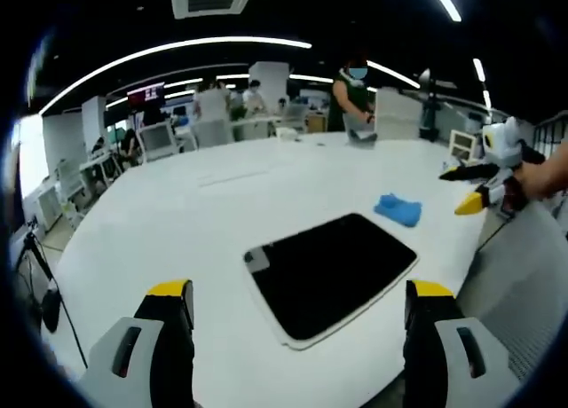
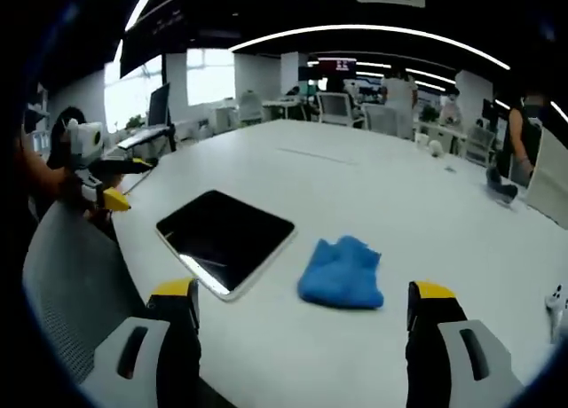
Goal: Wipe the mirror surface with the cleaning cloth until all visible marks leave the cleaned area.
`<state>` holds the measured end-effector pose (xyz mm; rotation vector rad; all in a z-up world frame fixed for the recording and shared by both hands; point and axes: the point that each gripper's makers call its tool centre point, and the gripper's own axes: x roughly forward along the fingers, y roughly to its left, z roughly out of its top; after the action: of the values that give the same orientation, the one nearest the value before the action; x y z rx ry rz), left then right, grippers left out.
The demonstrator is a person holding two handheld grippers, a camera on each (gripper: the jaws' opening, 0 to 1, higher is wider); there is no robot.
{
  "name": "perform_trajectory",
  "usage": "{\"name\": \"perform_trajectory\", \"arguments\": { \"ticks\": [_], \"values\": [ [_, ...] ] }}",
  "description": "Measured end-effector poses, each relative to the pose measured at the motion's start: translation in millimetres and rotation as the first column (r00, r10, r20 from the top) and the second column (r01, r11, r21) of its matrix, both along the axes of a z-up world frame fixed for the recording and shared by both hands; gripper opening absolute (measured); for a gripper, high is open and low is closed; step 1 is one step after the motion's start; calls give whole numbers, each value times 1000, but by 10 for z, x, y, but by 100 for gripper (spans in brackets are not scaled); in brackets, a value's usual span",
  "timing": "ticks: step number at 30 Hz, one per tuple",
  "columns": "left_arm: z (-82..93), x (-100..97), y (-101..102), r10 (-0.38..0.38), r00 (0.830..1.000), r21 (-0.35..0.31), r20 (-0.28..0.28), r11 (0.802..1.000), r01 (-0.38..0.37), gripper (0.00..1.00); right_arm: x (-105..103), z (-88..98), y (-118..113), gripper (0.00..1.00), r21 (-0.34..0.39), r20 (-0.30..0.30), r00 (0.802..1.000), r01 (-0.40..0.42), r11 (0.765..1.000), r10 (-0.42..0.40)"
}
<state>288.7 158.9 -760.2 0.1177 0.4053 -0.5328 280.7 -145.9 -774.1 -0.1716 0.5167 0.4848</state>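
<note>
The mirror (image 1: 328,270), a dark rectangular slab with a pale rim, lies flat on the white table (image 1: 204,204) just ahead of my left gripper (image 1: 299,293). That gripper's jaws stand wide apart with nothing between them. The blue cleaning cloth (image 1: 398,208) lies crumpled just beyond the mirror's far corner. My right gripper (image 1: 461,188) hangs at the right, held by a hand above the table's edge. In the right gripper view the cloth (image 2: 342,270) lies close ahead of the open right gripper (image 2: 302,293). The mirror (image 2: 226,235) is left of it, and the left gripper (image 2: 129,184) is further left.
A grey chair back (image 1: 519,293) stands at the table's near edge, also seen as the chair (image 2: 71,284) at lower left. A person (image 1: 353,93) stands at the far side by a dark object (image 1: 362,135). Office desks and chairs lie beyond.
</note>
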Motion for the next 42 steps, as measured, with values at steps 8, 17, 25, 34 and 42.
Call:
{"name": "perform_trajectory", "arguments": {
  "ticks": [8,17,25,34,42],
  "values": [
    [-110,46,216,83,995,2,-49,997,-83,100,39,14,107,100,32,-13,1000,-19,999,20],
    [-157,7,188,67,997,66,-47,996,-64,99,-48,-84,106,100,10,-30,998,-48,999,48],
    [-197,-26,121,16,998,85,-63,996,-11,99,14,-16,88,100,5,-6,1000,-21,1000,21],
    [-210,-71,-3,-39,995,53,-87,998,44,100,-16,-49,97,100,8,-20,999,-35,999,35],
    [-283,-86,90,0,991,28,-134,1000,3,99,-25,-146,-37,99,49,-102,993,62,997,-56]
  ]
}}
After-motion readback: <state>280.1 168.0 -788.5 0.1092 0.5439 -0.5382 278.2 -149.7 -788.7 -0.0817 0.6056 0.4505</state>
